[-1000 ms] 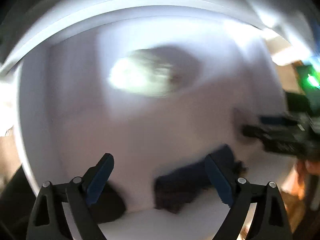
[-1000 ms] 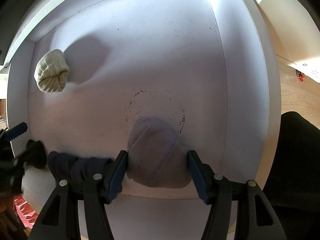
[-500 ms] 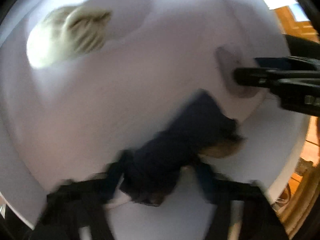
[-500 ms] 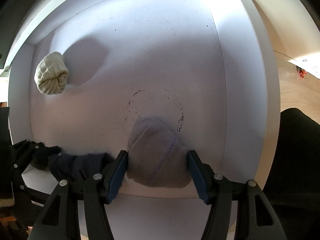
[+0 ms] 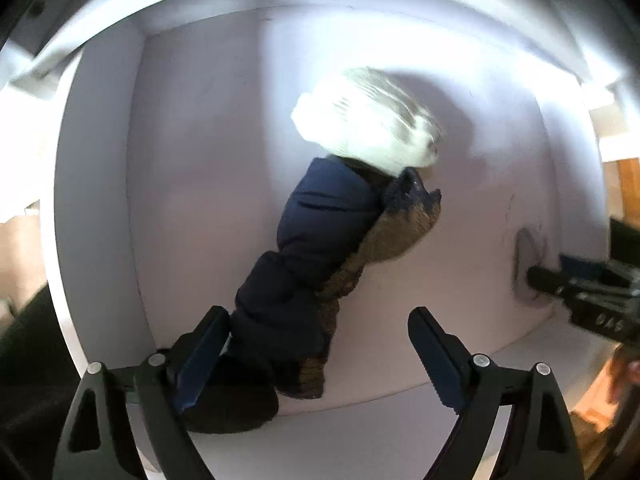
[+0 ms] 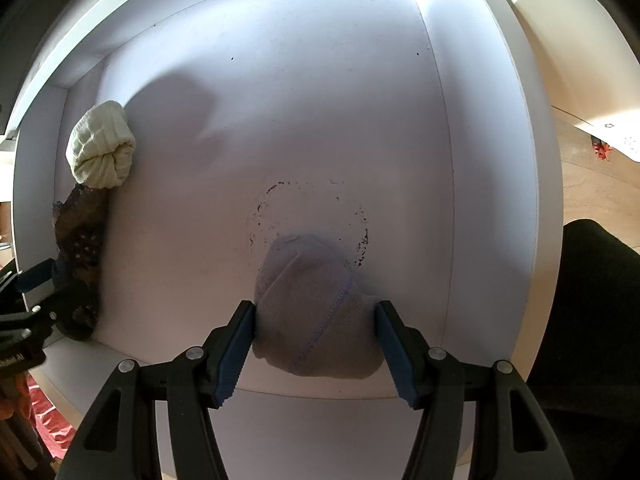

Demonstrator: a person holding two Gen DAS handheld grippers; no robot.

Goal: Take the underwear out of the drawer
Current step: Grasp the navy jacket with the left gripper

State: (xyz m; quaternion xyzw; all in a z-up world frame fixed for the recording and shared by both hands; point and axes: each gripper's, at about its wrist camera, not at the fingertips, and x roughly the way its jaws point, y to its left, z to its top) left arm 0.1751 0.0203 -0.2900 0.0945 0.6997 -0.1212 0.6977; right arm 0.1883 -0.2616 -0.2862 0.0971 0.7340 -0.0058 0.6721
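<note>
My right gripper points down into the white drawer and is shut on a rolled lilac-grey garment near the front wall. My left gripper hangs over the drawer's left side, its jaws opening wide. A dark navy and brown garment lies stretched out between them, against the left pad and well apart from the right one. Its far end touches a cream rolled garment. The right wrist view shows that cream roll and the dark garment along the left wall.
A ring of dark specks marks the drawer floor behind the grey roll. Outside the drawer on the right are a person's dark clothing, wooden floor and a white sheet. Something red lies at the lower left.
The left gripper shut on the dark garment, carried it from the front wall to the left wall by the cream roll, then opened. The right gripper and grey roll stayed put.
</note>
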